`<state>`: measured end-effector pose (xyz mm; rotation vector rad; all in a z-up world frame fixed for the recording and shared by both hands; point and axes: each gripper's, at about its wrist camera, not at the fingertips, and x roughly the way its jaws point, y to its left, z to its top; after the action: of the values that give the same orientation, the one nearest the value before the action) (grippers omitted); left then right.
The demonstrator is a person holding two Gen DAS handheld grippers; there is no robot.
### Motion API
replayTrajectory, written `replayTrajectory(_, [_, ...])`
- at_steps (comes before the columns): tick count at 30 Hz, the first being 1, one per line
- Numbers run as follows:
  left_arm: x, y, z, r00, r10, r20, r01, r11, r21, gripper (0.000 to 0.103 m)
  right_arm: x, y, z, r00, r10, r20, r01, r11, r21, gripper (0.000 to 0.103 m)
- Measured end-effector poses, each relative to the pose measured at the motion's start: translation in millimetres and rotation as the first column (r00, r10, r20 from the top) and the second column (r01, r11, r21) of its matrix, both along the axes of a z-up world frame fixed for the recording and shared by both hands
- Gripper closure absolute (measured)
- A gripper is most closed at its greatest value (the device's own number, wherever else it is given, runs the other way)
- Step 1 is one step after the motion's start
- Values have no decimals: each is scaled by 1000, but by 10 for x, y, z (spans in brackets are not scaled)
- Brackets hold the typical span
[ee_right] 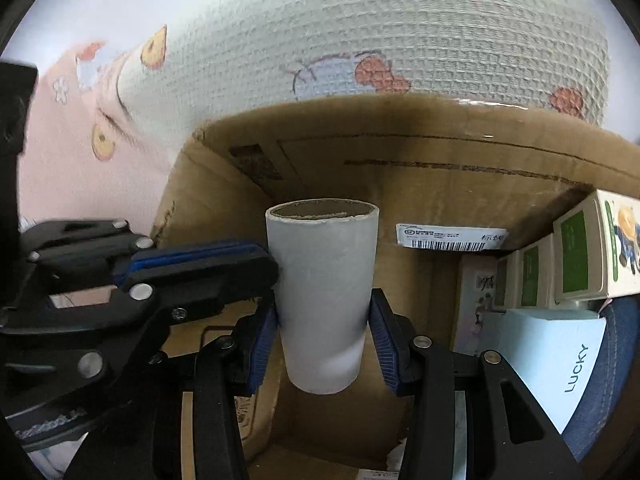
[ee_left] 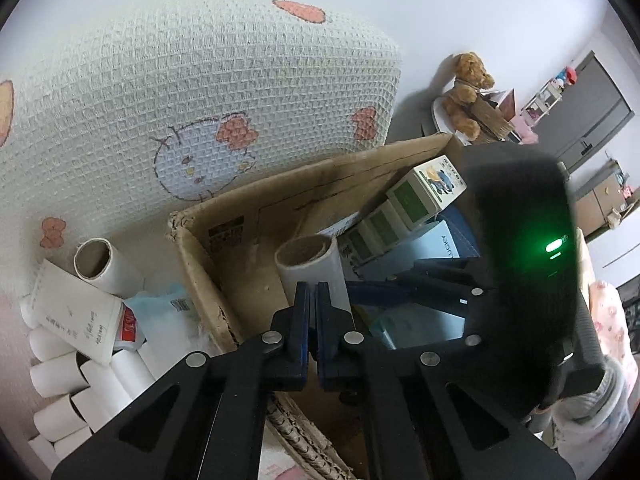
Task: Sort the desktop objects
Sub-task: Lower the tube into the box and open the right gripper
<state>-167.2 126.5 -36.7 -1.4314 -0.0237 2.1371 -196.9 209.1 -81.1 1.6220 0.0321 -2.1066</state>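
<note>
Your right gripper [ee_right: 323, 346] holds the white paper tube [ee_right: 323, 296] upright between its fingers: the left blue pad [ee_right: 264, 344] and the right one press its lower sides, so the fingers stand wide, filled by the tube. The tube's open brown-lined mouth rises well above the fingertips, inside the cardboard box [ee_right: 400, 168].

Your left gripper [ee_left: 313, 312] has its fingers drawn together with nothing between them. In the right wrist view its tip [ee_right: 240, 264] lies just left of the tube, touching or nearly touching its wall.

Only the left wrist view shows, outside the box to the left of your fingers, a heap of further white tubes [ee_left: 76, 376], a second tube [ee_left: 100, 266] and a white carton [ee_left: 76, 316]. Only the right wrist view shows the barcode label [ee_right: 450, 235] on the box wall, right of the tube. Both show green-panelled boxes [ee_right: 576, 256] stacked to the right.
</note>
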Motion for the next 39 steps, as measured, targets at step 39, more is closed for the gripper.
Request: replayTrajectory(39, [153,-381,64,994,95,-62,-81,975,207,84,-138,-26,-290,989,-79,123,84,996,-34,60])
